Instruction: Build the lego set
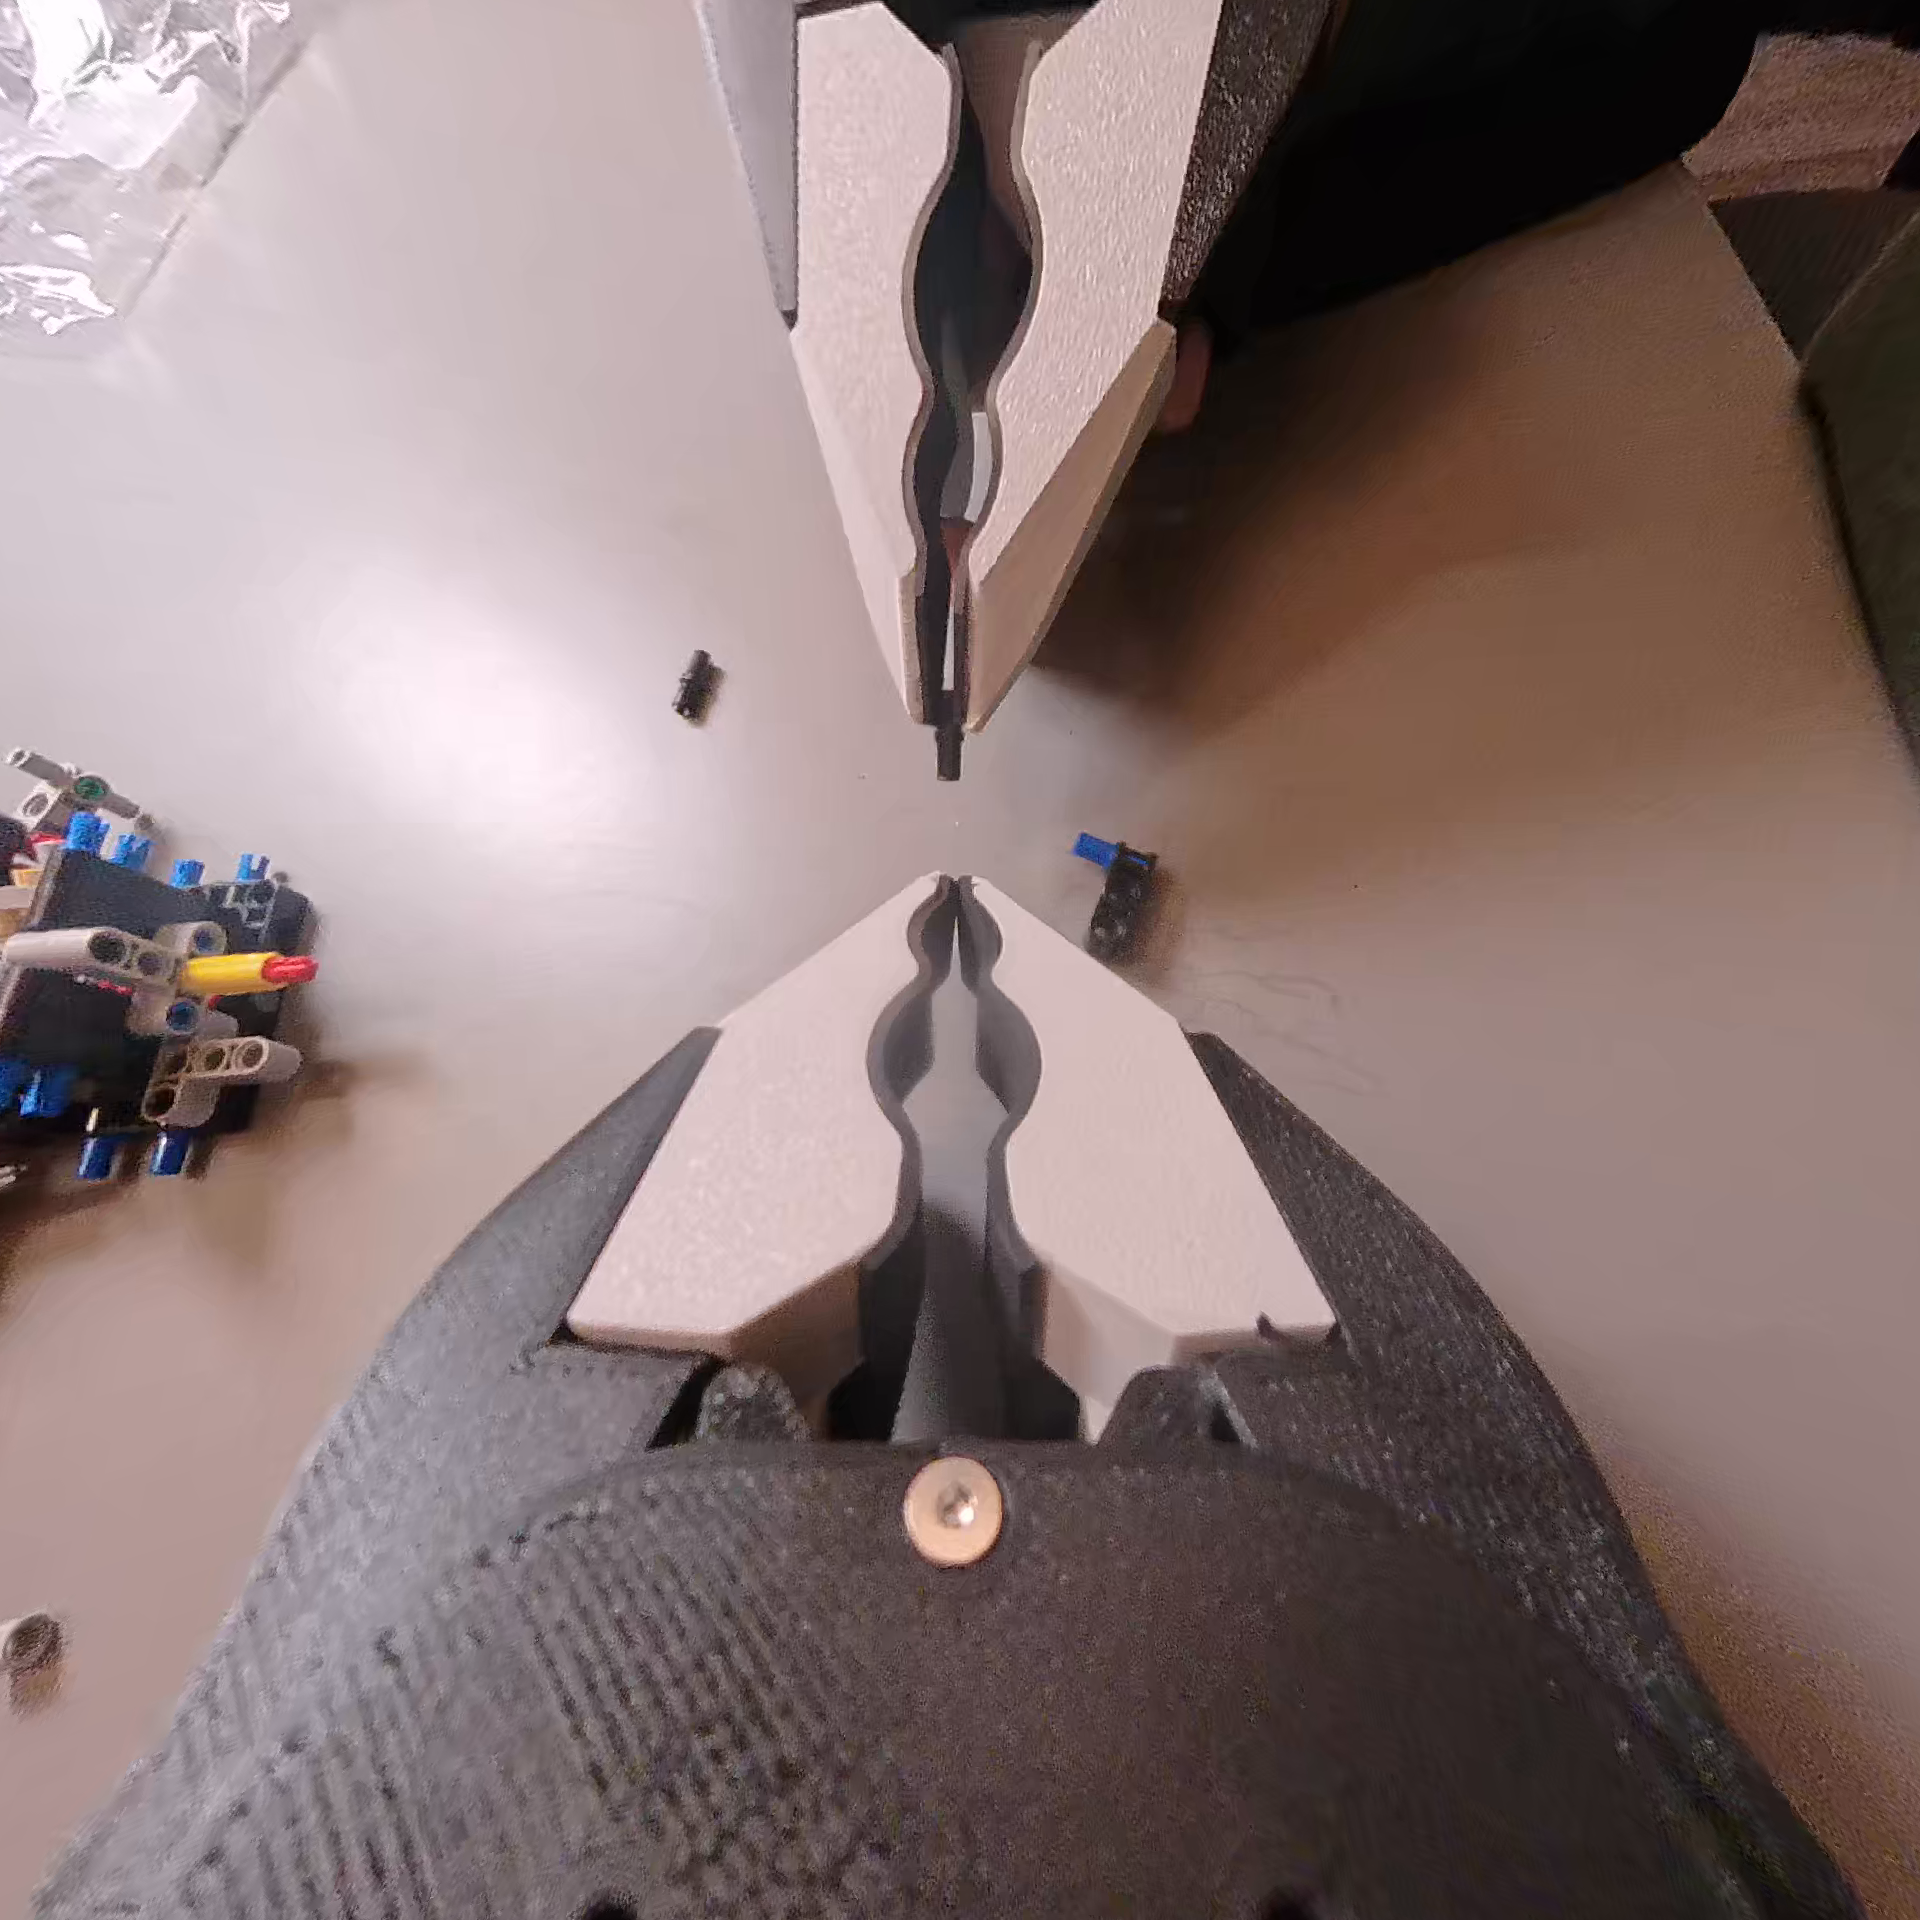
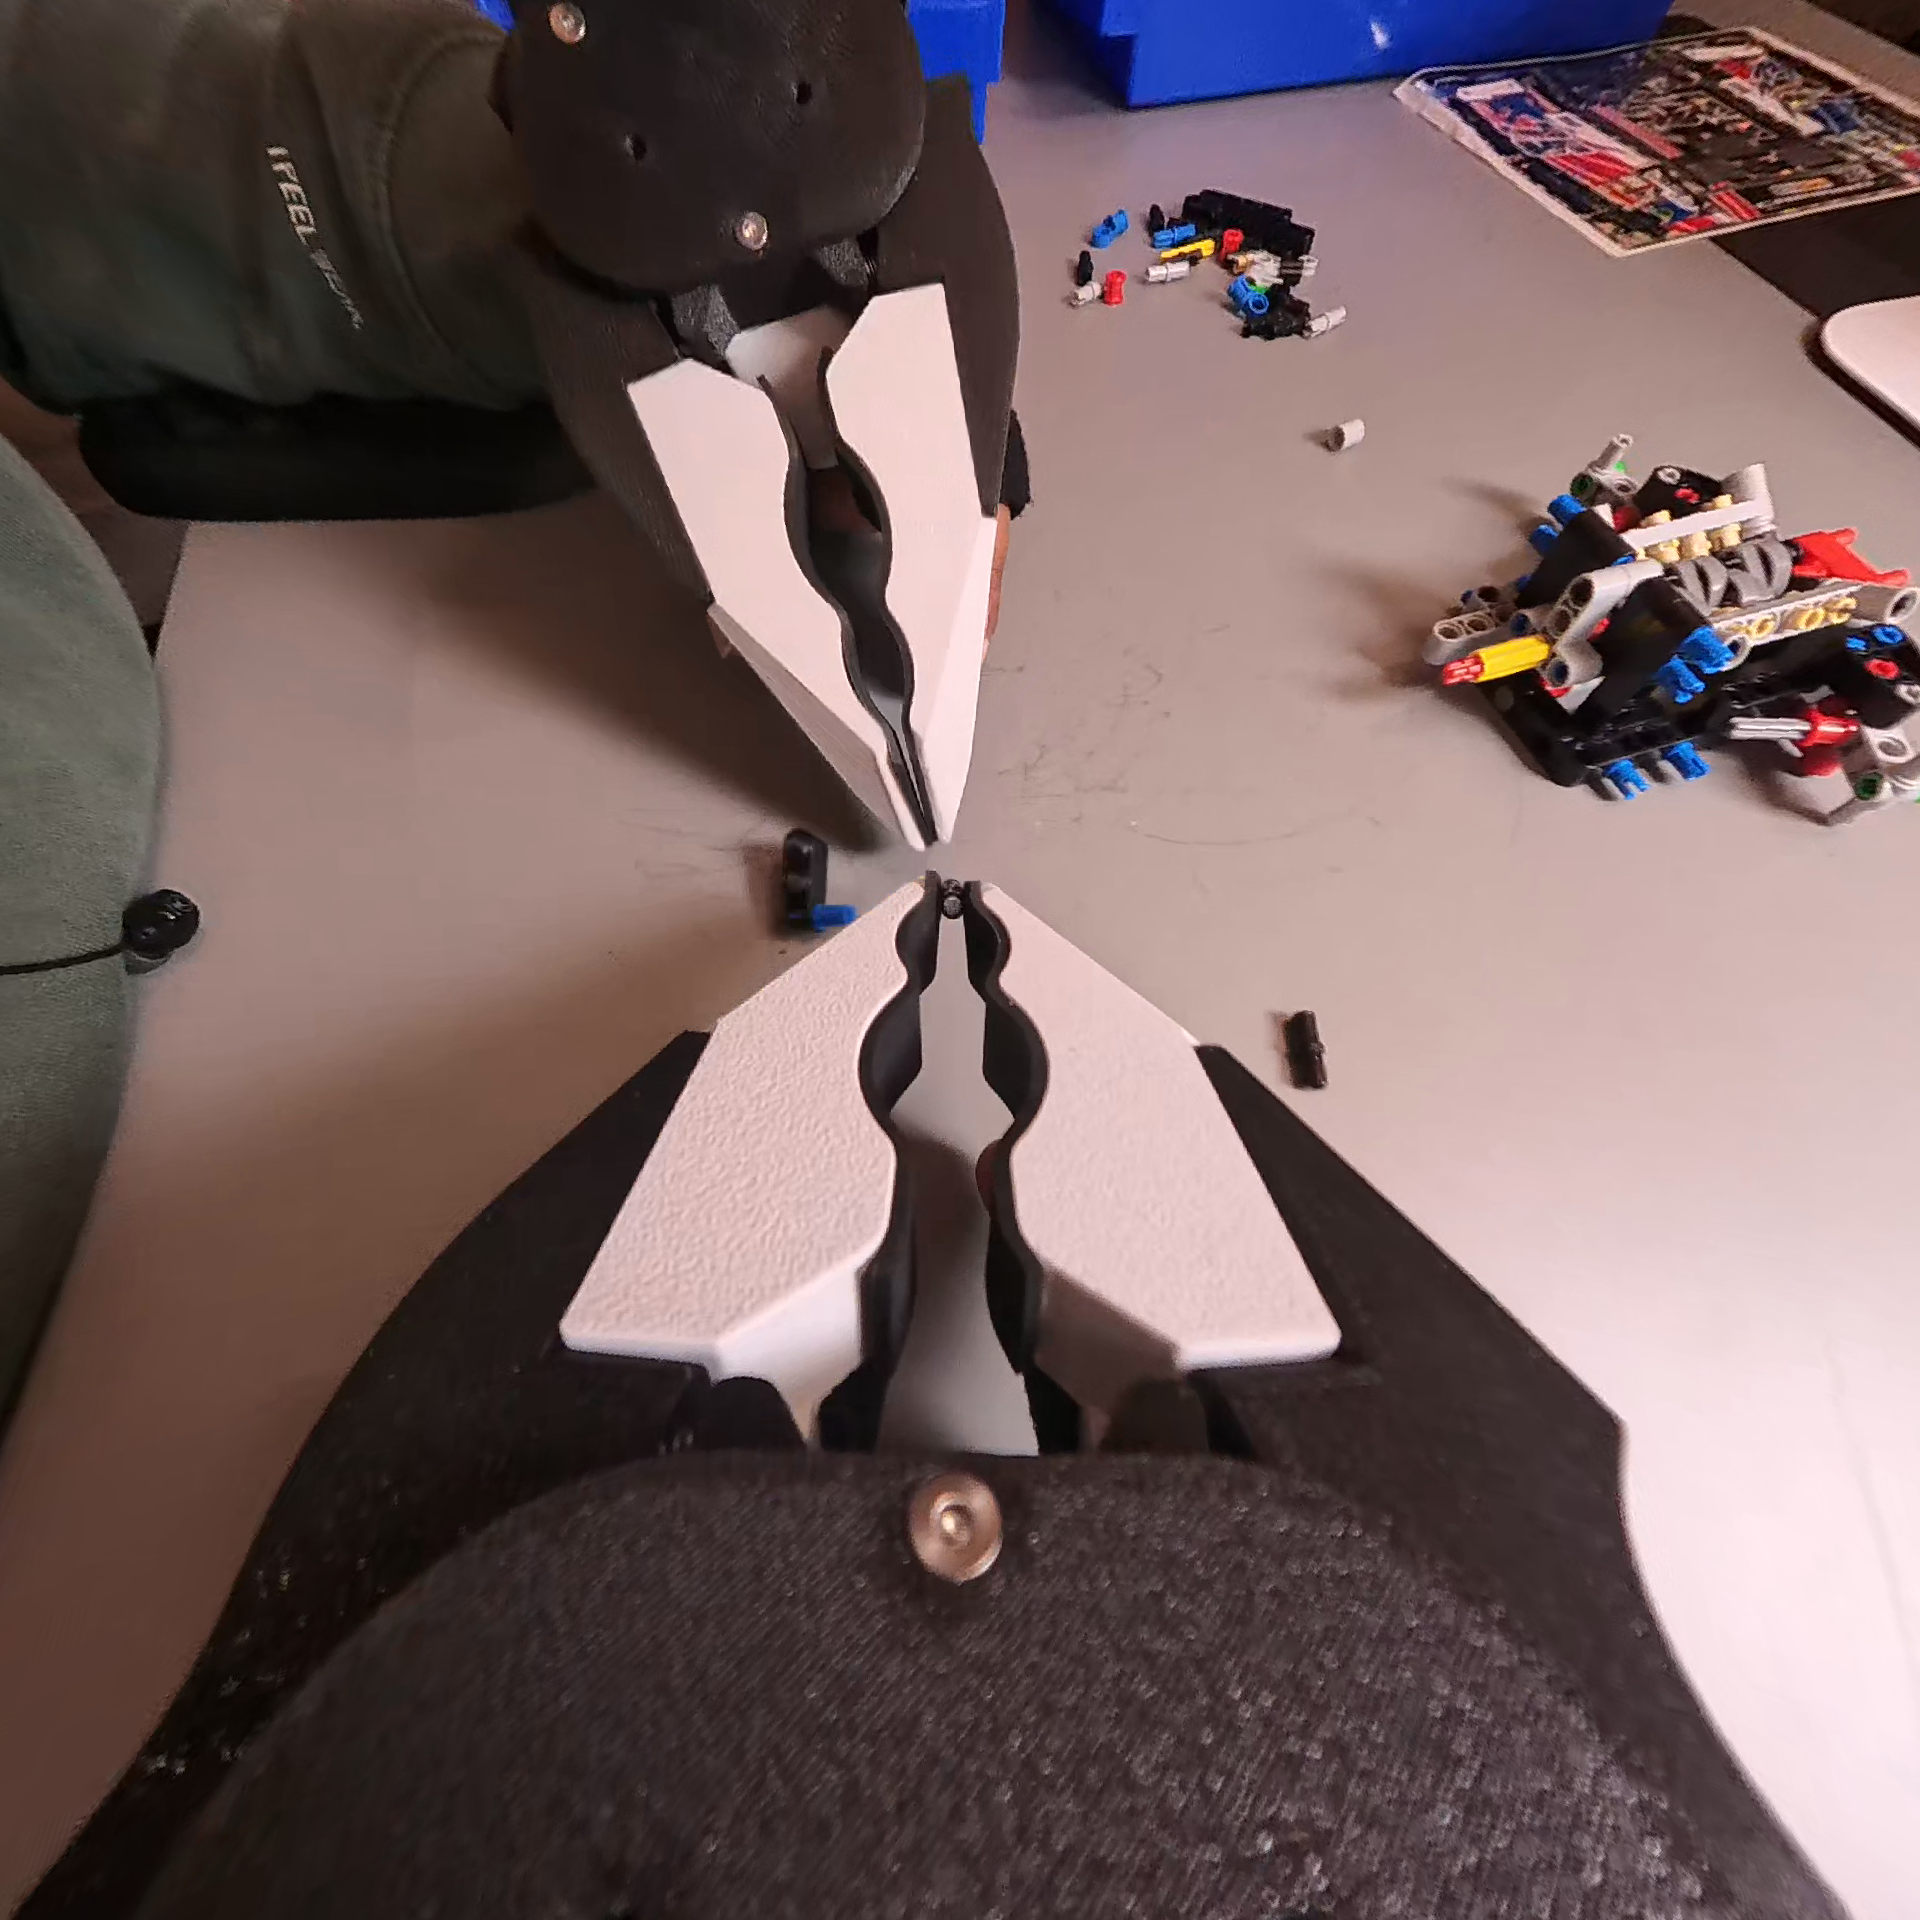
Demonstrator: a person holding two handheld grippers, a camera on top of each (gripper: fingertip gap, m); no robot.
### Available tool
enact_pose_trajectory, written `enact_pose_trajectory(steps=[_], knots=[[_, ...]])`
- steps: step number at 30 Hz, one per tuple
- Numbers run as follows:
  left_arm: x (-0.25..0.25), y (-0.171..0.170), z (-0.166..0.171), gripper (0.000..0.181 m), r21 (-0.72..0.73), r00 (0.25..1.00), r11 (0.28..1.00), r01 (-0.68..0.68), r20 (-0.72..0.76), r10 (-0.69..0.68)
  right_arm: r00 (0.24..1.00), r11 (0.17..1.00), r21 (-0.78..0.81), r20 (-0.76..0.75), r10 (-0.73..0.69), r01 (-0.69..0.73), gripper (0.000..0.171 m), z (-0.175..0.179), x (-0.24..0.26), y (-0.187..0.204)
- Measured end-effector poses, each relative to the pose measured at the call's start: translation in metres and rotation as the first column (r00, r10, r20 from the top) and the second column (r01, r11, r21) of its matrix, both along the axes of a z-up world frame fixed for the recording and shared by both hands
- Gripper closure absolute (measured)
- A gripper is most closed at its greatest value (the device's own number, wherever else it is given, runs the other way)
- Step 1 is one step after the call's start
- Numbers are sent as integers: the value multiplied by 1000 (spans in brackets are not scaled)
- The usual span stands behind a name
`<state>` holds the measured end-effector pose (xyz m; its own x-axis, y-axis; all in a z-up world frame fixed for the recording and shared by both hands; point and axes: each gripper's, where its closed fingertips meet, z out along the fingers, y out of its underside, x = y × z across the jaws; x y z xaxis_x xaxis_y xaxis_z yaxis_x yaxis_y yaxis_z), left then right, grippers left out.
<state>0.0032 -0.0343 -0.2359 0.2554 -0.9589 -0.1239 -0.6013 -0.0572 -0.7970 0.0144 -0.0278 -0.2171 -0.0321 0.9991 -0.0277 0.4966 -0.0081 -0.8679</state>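
Observation:
My right gripper (image 2: 951,891) is shut on a small black pin (image 2: 952,900). In the left wrist view the right gripper (image 1: 943,717) comes in from the top, and the pin (image 1: 948,756) sticks out of its tips. My left gripper (image 1: 956,883) is shut with nothing visible between its tips. It faces the right gripper tip to tip, a small gap apart, just above the table; it also shows in the right wrist view (image 2: 935,831). A short black beam with a blue pin (image 1: 1120,896) lies beside the tips, also in the right wrist view (image 2: 802,883). The partly built model (image 2: 1683,644) stands off to the side.
A loose black pin (image 2: 1307,1049) lies near my right gripper, also in the left wrist view (image 1: 696,686). A pile of small parts (image 2: 1216,260), a grey bush (image 2: 1348,434), a booklet (image 2: 1704,135) and blue bins (image 2: 1351,42) lie farther off. A plastic bag (image 1: 94,156) lies at a corner. The grippers are tip to tip, or close to it. The grey bush (image 2: 1348,434) is about equally far from each gripper, around 20 cm.

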Motion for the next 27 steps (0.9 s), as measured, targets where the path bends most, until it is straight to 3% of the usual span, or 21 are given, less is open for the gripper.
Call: enact_pose_trajectory(steps=[5,11,15,21,27], knots=[[-8,-6,6,181,-57,1000,998,5,20,-4,1000,1000,8,-2,-19,19,168,1,3,5],[-2,-29,2,165,-148,998,987,63,1,-64,1000,1000,8,3,-25,25,168,1,5,7],[5,-27,-8,156,-110,996,992,60,-61,-66,1000,1000,1,9,8,-8,168,1,5,1],[8,-27,-10,172,-104,994,992,67,-79,-75,1000,1000,4,14,25,-25,168,1,5,-3],[4,-23,-11,174,-102,993,995,-10,-117,-2,1000,1000,7,16,5,-5,168,1,6,1]])
